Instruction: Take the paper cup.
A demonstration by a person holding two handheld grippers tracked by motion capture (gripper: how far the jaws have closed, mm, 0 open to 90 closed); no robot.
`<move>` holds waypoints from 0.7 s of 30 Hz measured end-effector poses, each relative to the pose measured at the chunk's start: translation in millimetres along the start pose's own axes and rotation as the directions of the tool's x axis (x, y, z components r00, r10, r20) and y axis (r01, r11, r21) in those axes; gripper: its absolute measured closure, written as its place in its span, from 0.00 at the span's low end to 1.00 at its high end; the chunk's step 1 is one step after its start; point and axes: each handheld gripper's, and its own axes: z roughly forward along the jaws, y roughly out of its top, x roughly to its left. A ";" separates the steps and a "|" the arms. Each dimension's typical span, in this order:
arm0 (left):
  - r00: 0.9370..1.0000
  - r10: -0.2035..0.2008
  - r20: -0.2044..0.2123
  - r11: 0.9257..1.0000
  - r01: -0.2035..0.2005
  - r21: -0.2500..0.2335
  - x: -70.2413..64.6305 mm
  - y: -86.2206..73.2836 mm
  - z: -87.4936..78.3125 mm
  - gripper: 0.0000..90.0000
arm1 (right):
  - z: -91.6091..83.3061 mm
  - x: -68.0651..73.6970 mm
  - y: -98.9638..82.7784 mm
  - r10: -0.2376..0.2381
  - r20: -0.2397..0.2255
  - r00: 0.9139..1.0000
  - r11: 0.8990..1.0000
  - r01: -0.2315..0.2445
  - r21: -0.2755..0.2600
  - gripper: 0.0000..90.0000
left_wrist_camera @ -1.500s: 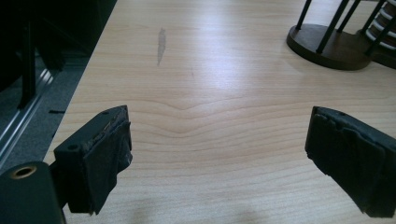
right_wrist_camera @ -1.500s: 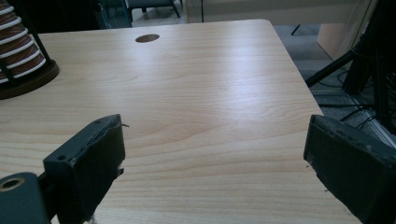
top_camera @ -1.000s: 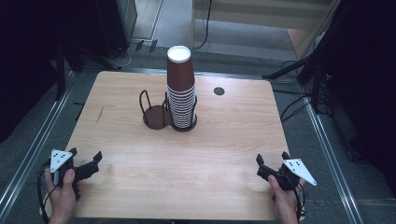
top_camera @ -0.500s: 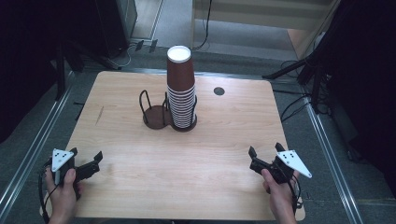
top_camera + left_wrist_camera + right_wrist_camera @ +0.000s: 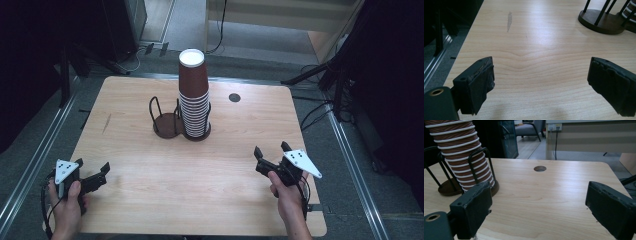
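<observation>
1. Two tools were in my hands, and only the right tool (image 5: 272, 153) had changed: over the last second it had lifted off the counter's (image 5: 150, 200) near edge and travelled inward, toward the stack of brown paper cups (image 5: 194, 102).
2. Its jaws stood wide apart with nothing between them; I judged this an opening reach for the stack, no grasp begun.
3. From my right tool, the stack stood ahead and to the left, seated in a wire holder (image 5: 480, 157), well apart; the empty holder (image 5: 165, 120) sat just beside it.
4. My left tool (image 5: 92, 172) had kept its place, jaws wide and empty.
5. No brand, label or writing could be read on the cups.
</observation>
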 end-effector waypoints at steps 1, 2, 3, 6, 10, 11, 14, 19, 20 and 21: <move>1.000 -0.001 0.000 1.000 0.001 0.000 0.2 0.0 -0.1 0.08 | 2.2 2.3 0.9 -0.004 -0.003 1.000 1.000 0.004 0.000 0.07; 1.000 -0.003 0.000 1.000 0.003 0.001 0.3 0.1 0.0 0.08 | 4.4 4.7 1.8 -0.004 -0.006 1.000 1.000 0.004 0.000 0.07; 1.000 -0.003 -0.001 1.000 0.003 0.004 0.5 0.2 0.0 0.08 | 6.4 7.0 2.8 -0.003 -0.008 1.000 1.000 0.003 0.000 0.07; 1.000 -0.001 -0.006 1.000 0.002 0.007 0.3 0.3 0.3 0.08 | 12.2 14.0 6.6 -0.003 -0.015 1.000 1.000 0.003 -0.002 0.07; 1.000 0.001 -0.017 1.000 -0.001 0.007 -0.6 0.4 0.9 0.08 | 16.9 19.7 12.0 0.007 -0.021 1.000 1.000 -0.007 -0.010 0.07; 1.000 0.001 -0.018 1.000 -0.001 0.007 -0.6 0.4 0.9 0.08 | 18.5 21.5 14.1 0.009 -0.022 1.000 1.000 -0.009 -0.012 0.07; 1.000 0.001 -0.019 1.000 0.000 0.007 -0.4 0.4 0.8 0.08 | 21.7 26.1 19.4 0.001 -0.022 1.000 1.000 -0.001 -0.022 0.07; 1.000 -0.001 -0.022 1.000 0.001 0.010 -0.4 0.4 0.7 0.08 | 26.6 34.5 27.6 -0.010 -0.020 1.000 1.000 0.009 -0.028 0.07; 1.000 0.000 -0.023 1.000 0.000 0.010 -0.5 0.4 0.9 0.08 | 27.5 35.8 29.0 -0.013 -0.019 1.000 1.000 0.012 -0.025 0.07; 1.000 0.002 -0.023 1.000 -0.002 0.012 -0.5 0.5 0.9 0.08 | 28.5 37.3 30.4 -0.011 -0.021 1.000 1.000 0.010 -0.022 0.07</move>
